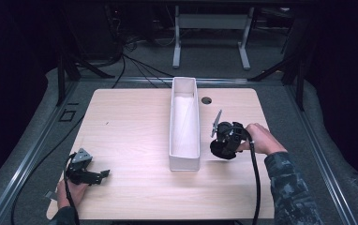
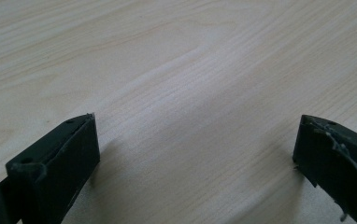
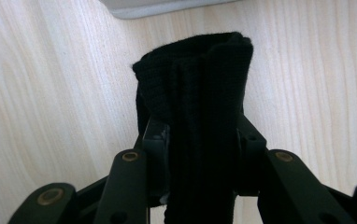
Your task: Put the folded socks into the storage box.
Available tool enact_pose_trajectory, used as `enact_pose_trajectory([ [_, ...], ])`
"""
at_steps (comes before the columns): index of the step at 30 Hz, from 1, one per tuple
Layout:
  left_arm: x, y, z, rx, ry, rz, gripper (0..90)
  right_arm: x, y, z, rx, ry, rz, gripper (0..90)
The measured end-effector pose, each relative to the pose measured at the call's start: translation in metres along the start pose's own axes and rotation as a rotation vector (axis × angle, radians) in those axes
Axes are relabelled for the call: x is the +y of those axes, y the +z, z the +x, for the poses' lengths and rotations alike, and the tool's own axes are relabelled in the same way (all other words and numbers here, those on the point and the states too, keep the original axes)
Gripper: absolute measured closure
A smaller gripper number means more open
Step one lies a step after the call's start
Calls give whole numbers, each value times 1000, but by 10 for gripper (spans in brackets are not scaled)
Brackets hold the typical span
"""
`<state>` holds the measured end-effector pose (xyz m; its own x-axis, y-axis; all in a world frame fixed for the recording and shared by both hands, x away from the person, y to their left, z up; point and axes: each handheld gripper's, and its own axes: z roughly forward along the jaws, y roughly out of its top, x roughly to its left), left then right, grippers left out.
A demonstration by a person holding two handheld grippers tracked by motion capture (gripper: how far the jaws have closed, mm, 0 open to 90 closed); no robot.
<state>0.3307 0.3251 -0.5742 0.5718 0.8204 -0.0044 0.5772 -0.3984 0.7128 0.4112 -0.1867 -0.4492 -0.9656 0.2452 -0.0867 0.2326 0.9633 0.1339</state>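
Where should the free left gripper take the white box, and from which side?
Probably the near end of the white box: its long thin walls stand upright and the top is open. The open left gripper could come from its own side and pinch the left wall from above.

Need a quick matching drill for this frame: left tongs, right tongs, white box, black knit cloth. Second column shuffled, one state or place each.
Things:
1. left tongs
2. right tongs
3. white box
4. black knit cloth

States or places:
A. stands mid-table, long and narrow
B. open over bare wood, nothing between them
C. clamped between two jaws
D. shut on something dark, beside the box

Pairs: 1-B, 2-D, 3-A, 4-C
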Motion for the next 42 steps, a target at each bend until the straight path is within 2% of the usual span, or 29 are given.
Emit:
enact_pose_trajectory([
  [10, 0, 0, 0, 0, 0, 0, 3, -2, -14, -2, 17, 21, 25, 645],
  [22, 0, 0, 0, 0, 0, 0, 4, -3, -28, -6, 21, 45, 23, 642],
  [33, 0, 0, 0, 0, 0, 0, 3, 10, -44, -7, 27, 24, 36, 642],
  [42, 0, 0, 0, 0, 0, 0, 4, 15, -59, -8, 10, 19, 24, 642],
])
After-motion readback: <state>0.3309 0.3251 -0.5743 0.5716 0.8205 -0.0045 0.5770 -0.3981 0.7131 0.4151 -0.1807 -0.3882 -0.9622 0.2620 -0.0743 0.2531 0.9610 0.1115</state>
